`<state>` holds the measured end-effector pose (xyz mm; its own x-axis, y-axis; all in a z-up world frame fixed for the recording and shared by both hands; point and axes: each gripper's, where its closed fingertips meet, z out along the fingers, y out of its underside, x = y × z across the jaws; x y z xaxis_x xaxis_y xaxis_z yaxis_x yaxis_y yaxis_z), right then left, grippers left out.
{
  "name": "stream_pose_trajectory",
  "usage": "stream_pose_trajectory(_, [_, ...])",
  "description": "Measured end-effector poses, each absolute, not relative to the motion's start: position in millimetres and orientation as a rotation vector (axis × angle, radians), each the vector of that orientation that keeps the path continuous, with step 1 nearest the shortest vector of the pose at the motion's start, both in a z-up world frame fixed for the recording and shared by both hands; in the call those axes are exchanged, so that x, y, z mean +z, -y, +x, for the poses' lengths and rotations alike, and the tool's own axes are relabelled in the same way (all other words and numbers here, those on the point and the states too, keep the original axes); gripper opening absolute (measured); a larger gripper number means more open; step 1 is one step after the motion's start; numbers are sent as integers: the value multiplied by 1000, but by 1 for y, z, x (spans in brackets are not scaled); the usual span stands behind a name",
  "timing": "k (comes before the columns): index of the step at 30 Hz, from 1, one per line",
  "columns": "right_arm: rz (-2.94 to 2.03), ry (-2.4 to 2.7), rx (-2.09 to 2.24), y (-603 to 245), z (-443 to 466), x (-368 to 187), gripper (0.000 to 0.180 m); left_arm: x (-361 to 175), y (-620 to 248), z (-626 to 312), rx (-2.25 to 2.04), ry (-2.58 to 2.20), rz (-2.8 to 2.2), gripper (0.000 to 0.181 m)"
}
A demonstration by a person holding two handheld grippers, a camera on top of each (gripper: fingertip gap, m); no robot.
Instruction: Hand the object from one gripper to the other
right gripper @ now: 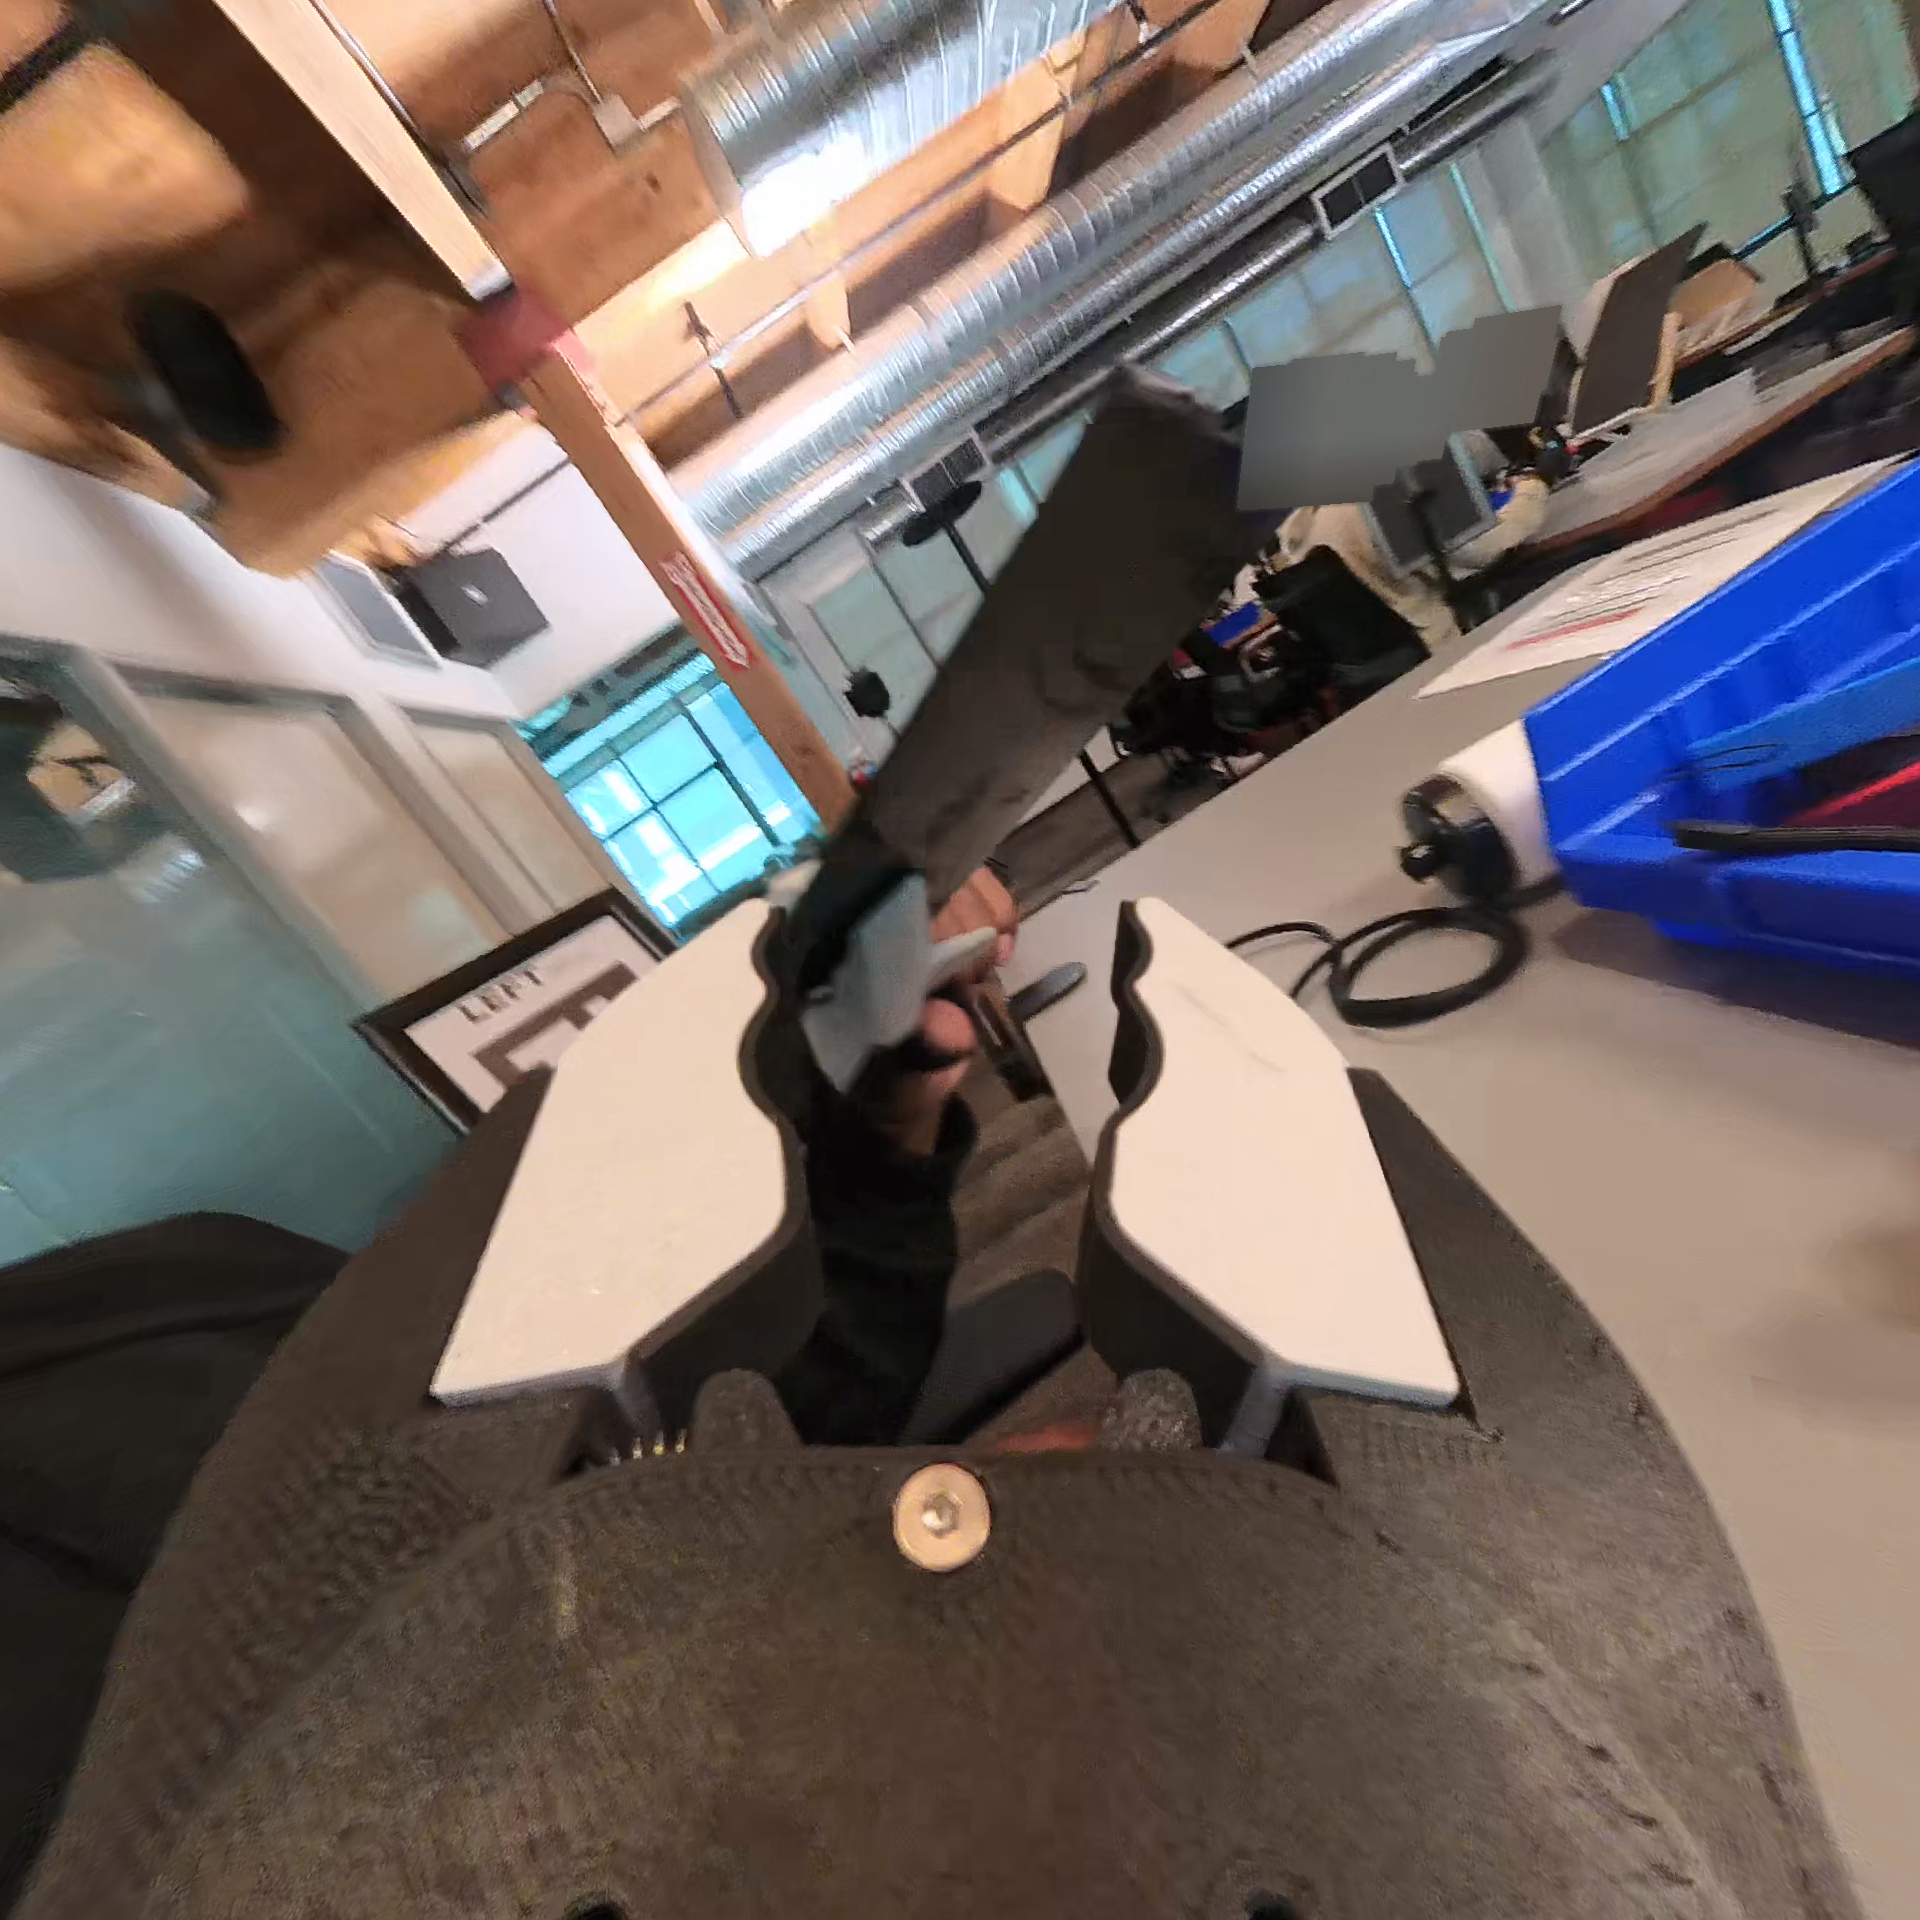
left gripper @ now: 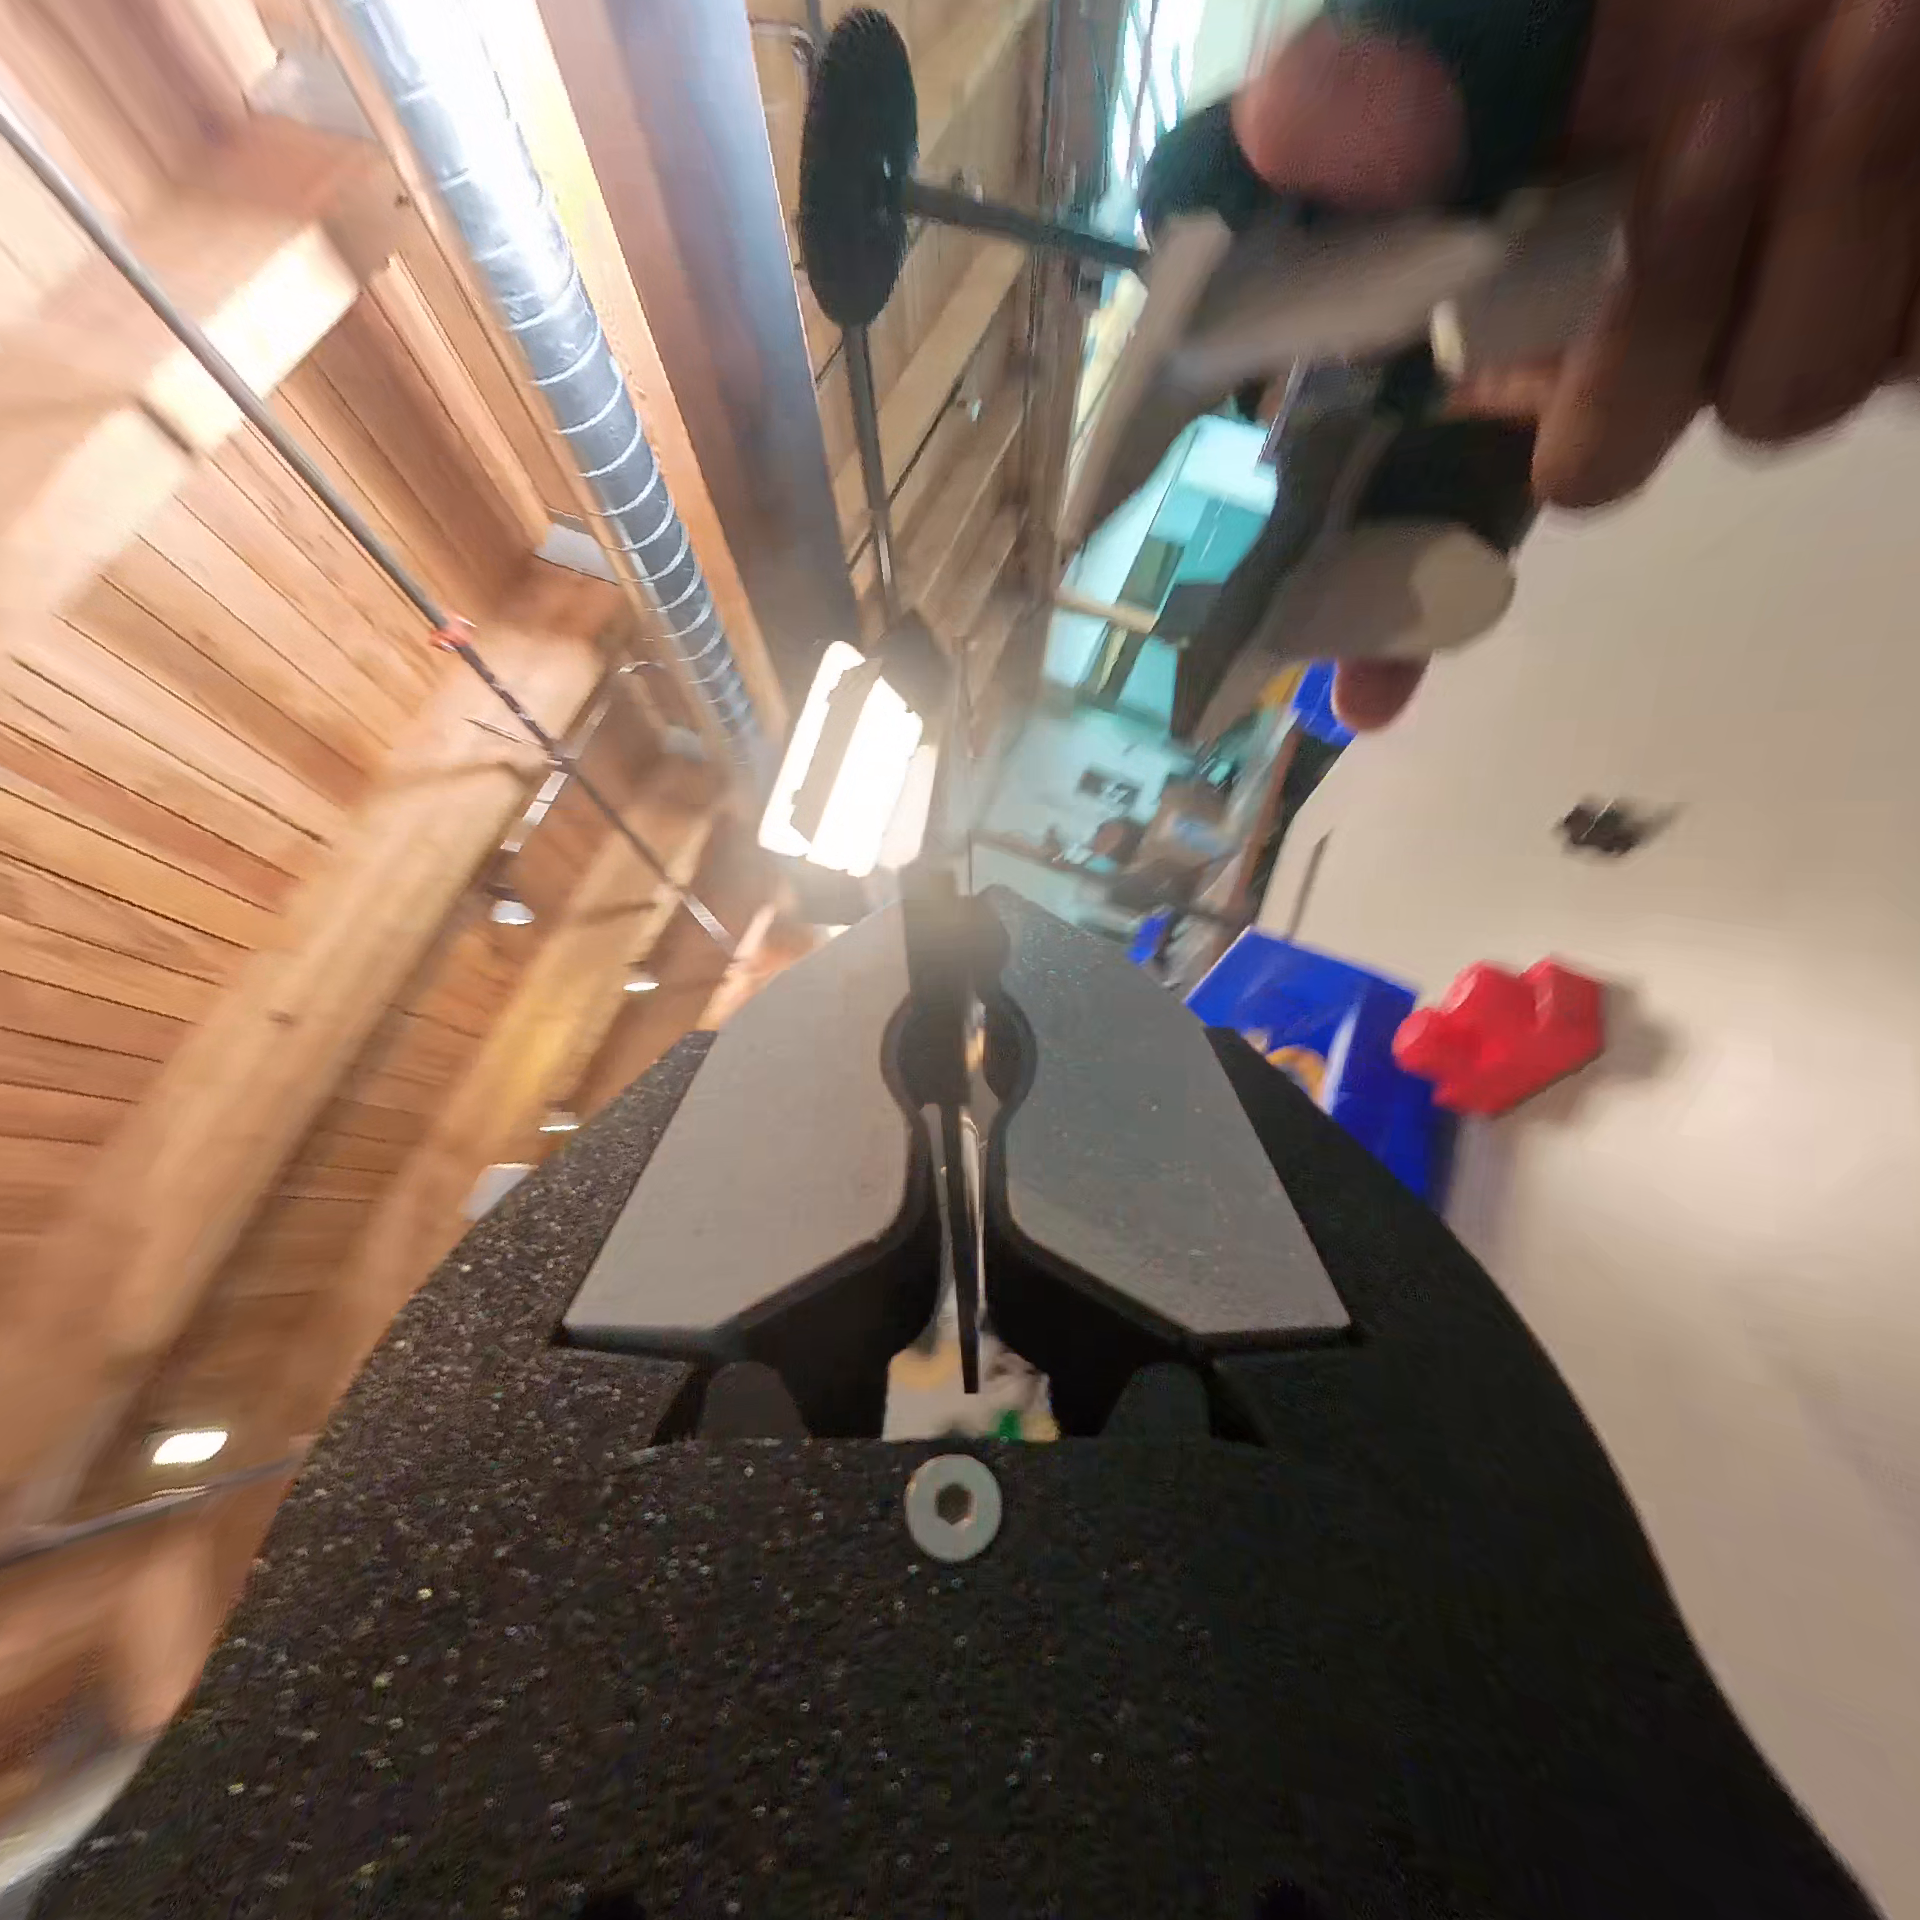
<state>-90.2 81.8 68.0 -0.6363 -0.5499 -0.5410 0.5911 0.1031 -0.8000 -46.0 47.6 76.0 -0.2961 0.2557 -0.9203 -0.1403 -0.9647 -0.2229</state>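
Note:
My left gripper (left gripper: pixel 951 920) is shut on a thin black flat object (left gripper: pixel 956 1174), seen edge-on between the pads. It sticks out a little past the fingertips. The view is tilted towards the wooden ceiling. My right gripper (right gripper: pixel 945 925) is open and empty, its light grey pads wide apart. It also shows in the left wrist view (left gripper: pixel 1351 436), blurred, in a hand at the top right. In the right wrist view the left gripper (right gripper: pixel 1039 665) is held by a gloved hand (right gripper: pixel 894 1143) farther off between my fingers. I cannot make out the object there.
A white table (right gripper: pixel 1558 1195) lies to the right. On it are a blue bin (right gripper: pixel 1714 779), a white roll (right gripper: pixel 1475 800) and a coiled black cable (right gripper: pixel 1423 966). The left wrist view shows a red block (left gripper: pixel 1496 1029) beside the blue bin (left gripper: pixel 1320 1039).

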Motion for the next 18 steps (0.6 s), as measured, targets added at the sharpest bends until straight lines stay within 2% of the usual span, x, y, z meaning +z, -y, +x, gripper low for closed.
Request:
stream_pose_trajectory(4, [131,-1460,-1637,-81,-88,75,67,64,-57,-59,2575,-44,-1809,2])
stream_pose_trajectory(6, [183,-1456,-1633,-79,-92,74,65,55,-72,-67,2570,-141,-1842,2])
stream_pose_trajectory(7, [193,-1474,-1635,-77,-94,71,52,51,-81,-70,2541,-173,-1831,2])
stream_pose_trajectory(9, [249,-1558,-1686,-73,-107,58,12,43,-91,-76,2449,-166,-1833,3])
stream_pose_trajectory(13, [233,-1629,-1794,-77,-131,55,5,15,-73,-84,2068,111,-1989,48])
stream_pose_trajectory(14, [209,-1635,-1824,-79,-135,57,4,9,-66,-82,1969,185,-2012,53])
stream_pose_trajectory(18, [52,-1791,-1942,-85,-140,56,1,-3,-54,-66,1600,407,-1991,54])
